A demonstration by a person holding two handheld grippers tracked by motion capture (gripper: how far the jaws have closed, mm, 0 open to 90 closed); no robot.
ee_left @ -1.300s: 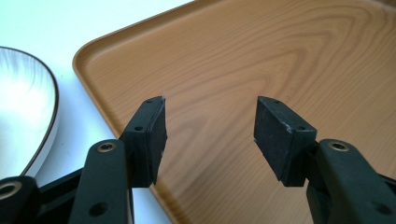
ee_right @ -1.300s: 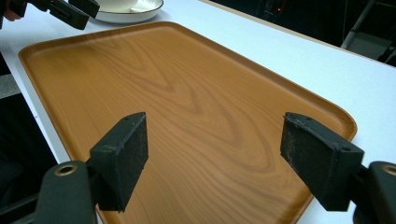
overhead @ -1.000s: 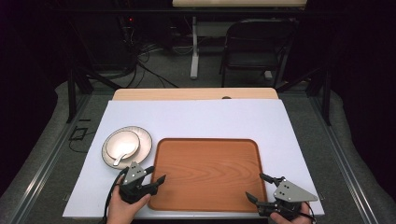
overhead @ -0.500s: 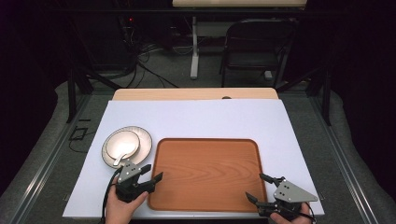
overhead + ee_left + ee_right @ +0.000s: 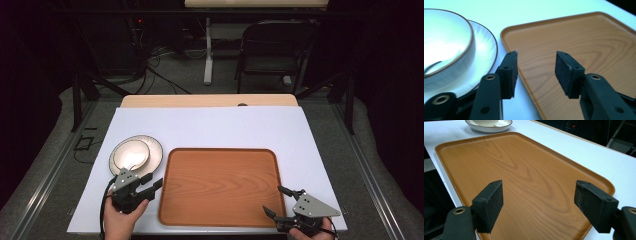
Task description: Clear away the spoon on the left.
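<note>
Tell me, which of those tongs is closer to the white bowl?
The left tongs. They sit open just on the person's side of the bowl and its plate, beside the tray's left edge. The right tongs are open at the tray's near right corner, far across from it.

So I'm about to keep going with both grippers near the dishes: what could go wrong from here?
The left gripper is open right by the plate with the bowl on it; a sideways nudge might slide or tip them. The right gripper, also open, hangs at the tray corner near the table edge and might knock it askew.
</note>
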